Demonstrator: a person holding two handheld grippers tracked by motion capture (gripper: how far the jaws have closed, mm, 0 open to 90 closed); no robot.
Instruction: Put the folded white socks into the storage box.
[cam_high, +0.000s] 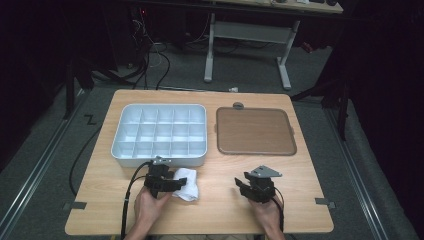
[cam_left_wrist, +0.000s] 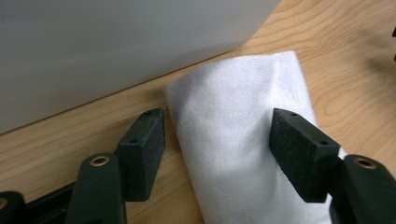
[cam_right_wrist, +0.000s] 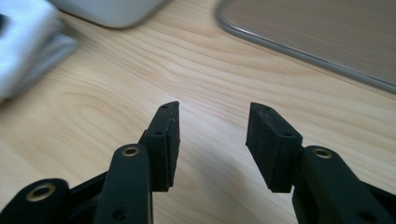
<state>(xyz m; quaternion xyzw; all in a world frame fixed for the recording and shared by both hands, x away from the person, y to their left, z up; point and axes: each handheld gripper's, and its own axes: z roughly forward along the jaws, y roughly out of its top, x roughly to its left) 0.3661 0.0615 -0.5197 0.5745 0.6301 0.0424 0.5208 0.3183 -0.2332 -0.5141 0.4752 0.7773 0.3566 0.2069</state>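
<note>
white folded cloth (cam_left_wrist: 238, 140) lies on the wooden desk (cam_high: 220, 200) between the left hand-held gripper's (cam_left_wrist: 217, 135) parted, non-pressing jaws; the right hand-held gripper (cam_right_wrist: 212, 140) stands apart over bare wood.

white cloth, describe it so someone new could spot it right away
On the wooden table, look just in front of the grey compartment tray, at its near edge. The white cloth lies folded there, the only soft white thing, between the left hand-held gripper's open jaws.

Not seeing any readable txt, labels, brand names or nrs anywhere tbh. Nothing's showing on the compartment tray (cam_high: 159, 134), the brown lid (cam_high: 255, 131) or the white cloth (cam_left_wrist: 233, 135).
</note>
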